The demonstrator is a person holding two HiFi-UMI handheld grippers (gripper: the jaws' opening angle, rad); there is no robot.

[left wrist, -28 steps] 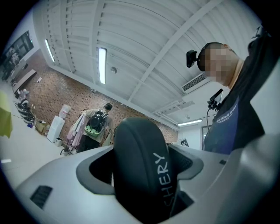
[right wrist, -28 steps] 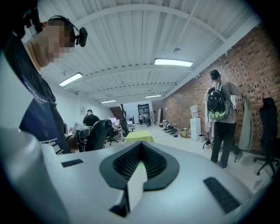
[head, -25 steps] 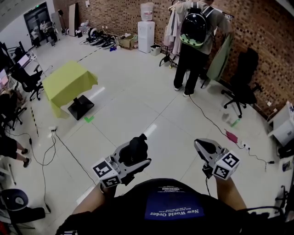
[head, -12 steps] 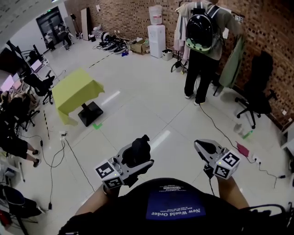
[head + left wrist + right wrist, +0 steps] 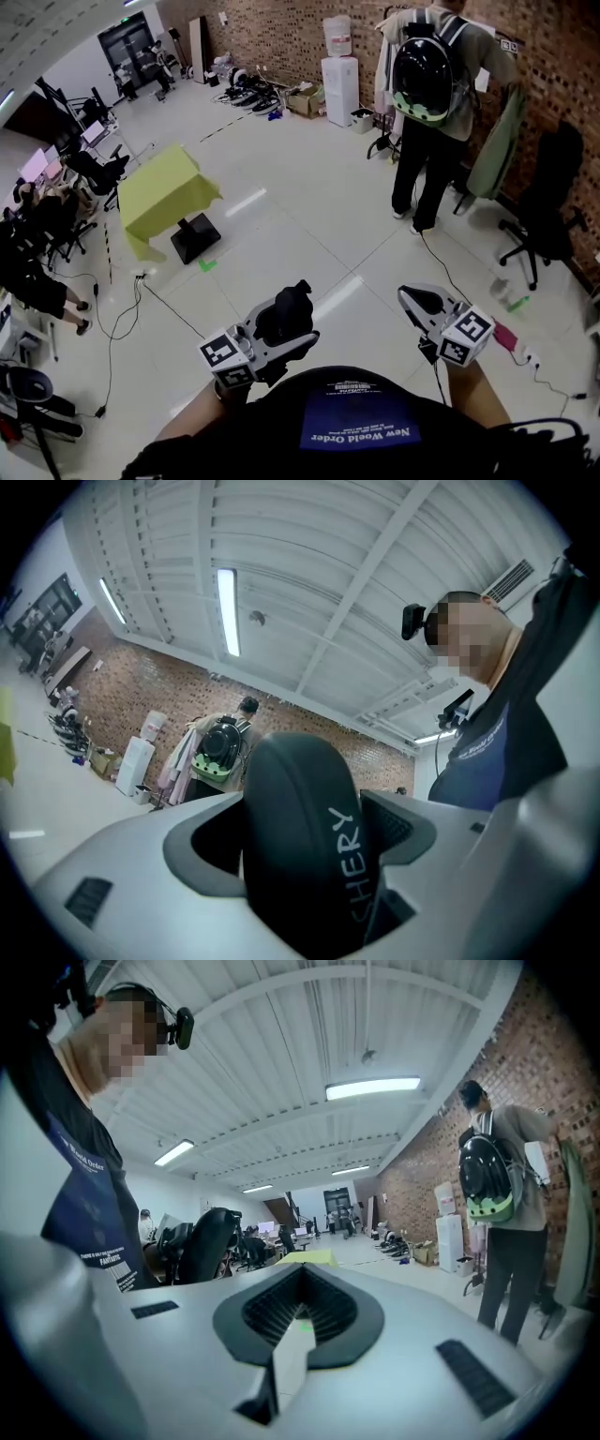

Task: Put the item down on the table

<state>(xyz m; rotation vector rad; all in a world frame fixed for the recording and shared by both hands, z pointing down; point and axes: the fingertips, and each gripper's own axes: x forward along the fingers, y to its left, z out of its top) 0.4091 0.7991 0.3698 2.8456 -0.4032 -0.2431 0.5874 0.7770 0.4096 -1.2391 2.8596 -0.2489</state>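
Note:
My left gripper (image 5: 292, 317) is held chest-high over the floor and is shut on a rounded black item (image 5: 284, 310). In the left gripper view that black item (image 5: 298, 836) fills the gap between the jaws and carries white lettering. My right gripper (image 5: 418, 302) hovers to the right, its jaws closed together with nothing between them, as the right gripper view (image 5: 298, 1314) shows. The table (image 5: 167, 195), draped in yellow-green cloth, stands several steps away at the upper left, and the yellow table (image 5: 306, 1257) also appears far off in the right gripper view.
A person with a black backpack (image 5: 431, 89) stands at a clothes rack ahead right. An office chair (image 5: 548, 206) is at the right wall, a water dispenser (image 5: 339, 73) at the back. Cables (image 5: 141, 300) cross the floor; seated people and desks (image 5: 42, 262) line the left.
The head view has shifted: table, backpack person and floor have slid rightward and down in the picture. Both grippers keep their places, the left still holding the black item.

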